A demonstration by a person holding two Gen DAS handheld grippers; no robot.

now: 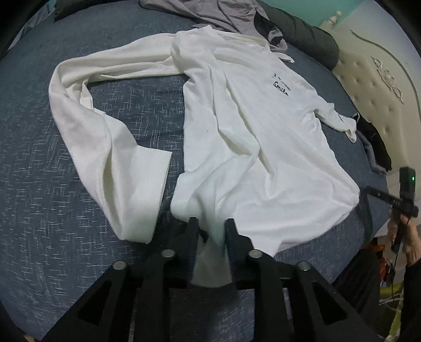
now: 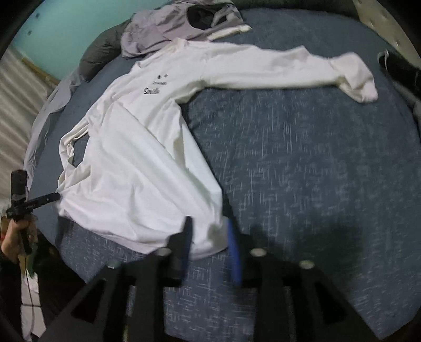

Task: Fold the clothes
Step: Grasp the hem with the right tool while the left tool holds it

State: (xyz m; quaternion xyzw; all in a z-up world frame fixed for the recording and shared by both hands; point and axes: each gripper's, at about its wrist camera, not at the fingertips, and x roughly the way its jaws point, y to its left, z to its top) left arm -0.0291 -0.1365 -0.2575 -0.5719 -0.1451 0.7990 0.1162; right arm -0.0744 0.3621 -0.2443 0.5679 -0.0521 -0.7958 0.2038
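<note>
Both tools are down at the near hem of the white shirt (image 1: 250,136). On my left tool (image 1: 210,223) the fingers are closed in on a bunched fold of the hem, and cloth runs back between them. My right tool (image 2: 208,223) stands part open over the other hem corner; that view is smeared, so I cannot tell whether it has cloth pinched.

From largest down: the bed (image 1: 39,184), under a blue flecked cover, carries everything. On it the shirt lies face up, its "Smile" print (image 1: 281,89) toward one o'clock in the left view. One sleeve (image 1: 105,147) loops out to nine o'clock and doubles back toward me. The other sleeve (image 2: 289,68) reaches out to two o'clock in the right view. A grey garment (image 1: 210,13) is heaped at twelve o'clock, touching the collar.
</note>
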